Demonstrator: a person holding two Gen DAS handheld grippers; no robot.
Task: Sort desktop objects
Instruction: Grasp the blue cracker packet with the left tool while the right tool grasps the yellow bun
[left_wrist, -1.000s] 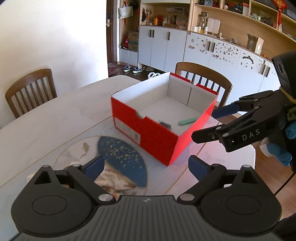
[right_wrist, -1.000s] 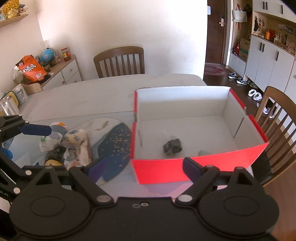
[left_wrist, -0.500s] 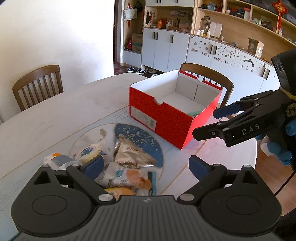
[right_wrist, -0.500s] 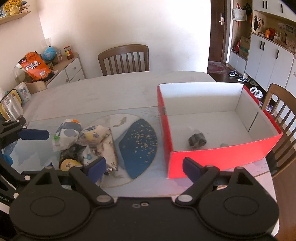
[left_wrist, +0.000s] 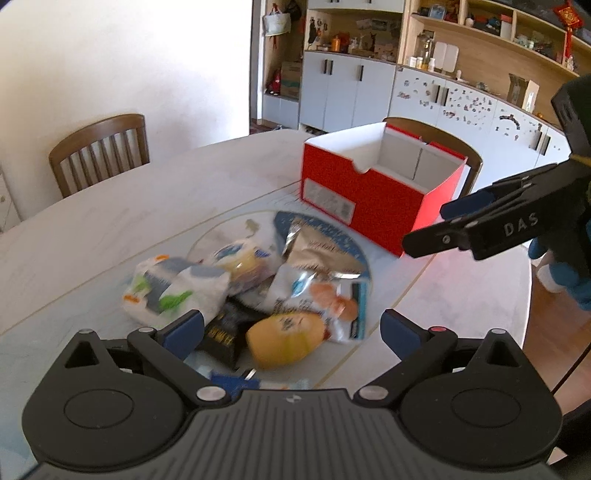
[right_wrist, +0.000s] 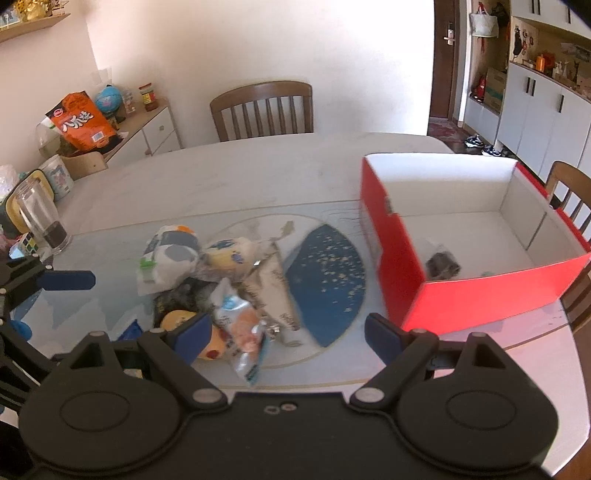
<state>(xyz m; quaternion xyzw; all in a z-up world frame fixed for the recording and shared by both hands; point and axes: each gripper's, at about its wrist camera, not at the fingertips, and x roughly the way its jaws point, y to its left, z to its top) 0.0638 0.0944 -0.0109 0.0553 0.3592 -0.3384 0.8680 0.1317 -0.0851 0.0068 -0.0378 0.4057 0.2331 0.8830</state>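
The snack packets (left_wrist: 258, 288) look blurry, and the left gripper (left_wrist: 291, 330) hides some. Both it and the right gripper (right_wrist: 288, 334) gape empty over the pale tabletop (right_wrist: 258, 177). The red box (right_wrist: 461, 266) sits right.

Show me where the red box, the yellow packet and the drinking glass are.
red box (right_wrist: 480, 301), right wrist view, on its near red wall.
yellow packet (left_wrist: 284, 341), left wrist view, on its middle.
glass (right_wrist: 38, 212), right wrist view, on its clear side.
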